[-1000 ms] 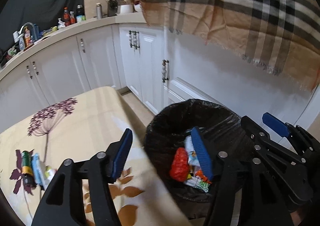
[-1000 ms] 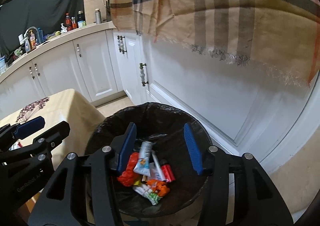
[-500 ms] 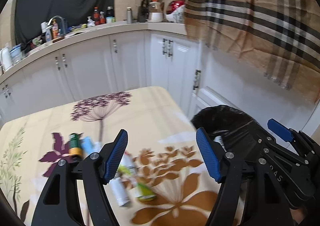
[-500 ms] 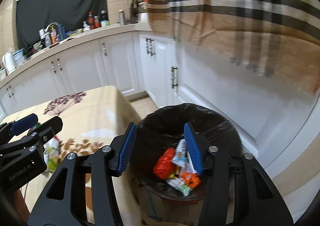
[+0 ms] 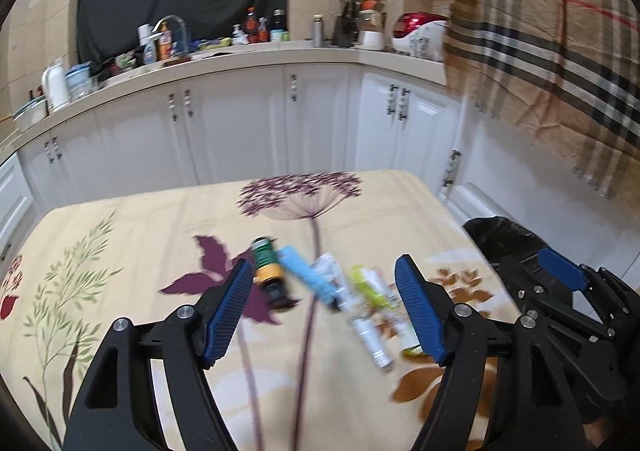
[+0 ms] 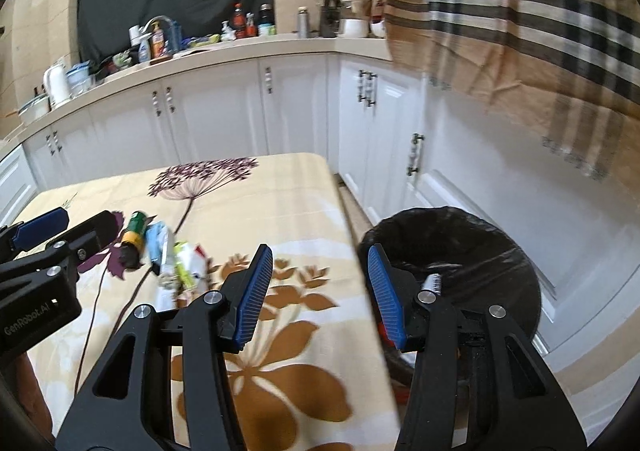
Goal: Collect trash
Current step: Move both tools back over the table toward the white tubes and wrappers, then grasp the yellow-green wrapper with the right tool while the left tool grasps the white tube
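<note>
Trash [image 5: 320,283] now lies ahead of the left tongs [image 5: 324,311], which a second ago faced the bin [image 6: 452,247]; they have swung back over the counter [image 5: 160,223], so I judge another pickup is starting. Both tongs gape wide and empty, the right tongs [image 6: 320,295] straddling the counter edge beside the bin. Bottle [image 5: 268,271] and tubes lie flat, long axes running away from the left tongs.

On my table [image 5: 168,219] I count one green-and-yellow bottle [image 5: 267,270], one blue tube [image 5: 308,277], several blurred wrappers [image 5: 370,289]; beside it, one black-lined bin [image 6: 460,251].
</note>
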